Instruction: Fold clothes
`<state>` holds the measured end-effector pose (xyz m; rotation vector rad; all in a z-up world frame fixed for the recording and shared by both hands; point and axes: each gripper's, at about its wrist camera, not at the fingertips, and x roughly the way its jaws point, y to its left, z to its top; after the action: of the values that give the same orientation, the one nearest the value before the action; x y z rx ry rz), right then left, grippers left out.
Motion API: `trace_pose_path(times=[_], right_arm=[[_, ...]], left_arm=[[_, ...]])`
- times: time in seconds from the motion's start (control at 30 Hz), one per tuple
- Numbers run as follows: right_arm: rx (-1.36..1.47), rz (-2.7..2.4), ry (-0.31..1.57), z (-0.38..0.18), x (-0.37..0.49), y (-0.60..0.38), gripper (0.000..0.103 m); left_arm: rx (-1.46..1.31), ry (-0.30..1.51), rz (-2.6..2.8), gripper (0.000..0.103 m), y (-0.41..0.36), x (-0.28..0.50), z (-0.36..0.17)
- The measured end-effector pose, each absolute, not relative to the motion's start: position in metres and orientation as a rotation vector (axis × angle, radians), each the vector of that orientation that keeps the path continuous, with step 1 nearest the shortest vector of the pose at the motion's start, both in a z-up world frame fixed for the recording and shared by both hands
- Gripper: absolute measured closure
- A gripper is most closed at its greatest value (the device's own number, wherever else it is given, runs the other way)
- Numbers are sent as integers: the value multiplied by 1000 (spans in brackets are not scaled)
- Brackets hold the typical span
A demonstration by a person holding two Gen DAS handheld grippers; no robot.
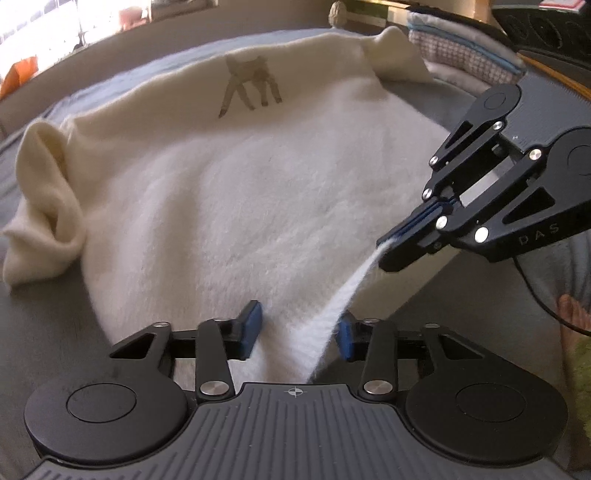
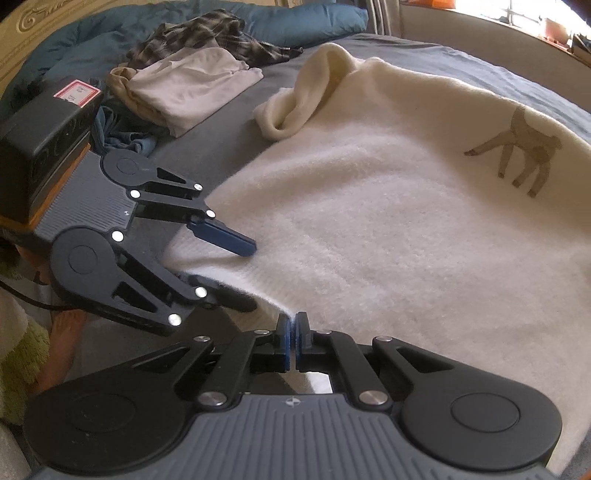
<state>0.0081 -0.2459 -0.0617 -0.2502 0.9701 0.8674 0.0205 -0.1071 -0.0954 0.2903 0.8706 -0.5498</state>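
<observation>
A cream fuzzy sweater (image 1: 236, 192) with a brown deer figure (image 1: 251, 83) lies spread on the grey bed sheet (image 1: 44, 332). Its sleeves are bunched at both sides: one sleeve (image 1: 48, 206) on the left, the other (image 2: 306, 96) far from the deer. My left gripper (image 1: 297, 325) is open with the ribbed hem (image 1: 332, 325) between its blue pads (image 1: 251, 328). My right gripper (image 2: 293, 325) is shut on the same hem edge and lifts it slightly; it also shows in the left wrist view (image 1: 388, 245). In the right wrist view the left gripper (image 2: 245, 275) straddles the hem, one finger above and one below.
A plaid shirt (image 2: 207, 33), a folded beige garment (image 2: 192, 85) and a blue duvet (image 2: 314, 22) lie at the bed's far left. Stacked folded textiles (image 1: 461, 48) sit beyond the sweater. A person's bare foot (image 2: 66, 332) and a green fuzzy mat (image 2: 18, 354) are beside the bed.
</observation>
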Motion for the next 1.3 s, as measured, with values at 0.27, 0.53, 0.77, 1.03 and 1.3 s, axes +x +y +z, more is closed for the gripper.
trace_pose_path(times=[0.27, 0.53, 0.77, 1.03, 1.3], right_arm=[[-270, 835, 992, -72, 17, -237, 98], [-484, 680, 738, -74, 1, -219, 101], [-723, 651, 605, -89, -24, -209, 101], [-741, 858, 741, -73, -31, -226, 78], [-243, 891, 912, -47, 17, -236, 78]], left_arm=[[298, 729, -527, 92, -107, 14, -80], [524, 511, -487, 93, -112, -4, -83], [760, 518, -514, 93, -125, -15, -128], [770, 522, -526, 93, -122, -16, -129], [747, 537, -523, 93, -122, -19, -129]])
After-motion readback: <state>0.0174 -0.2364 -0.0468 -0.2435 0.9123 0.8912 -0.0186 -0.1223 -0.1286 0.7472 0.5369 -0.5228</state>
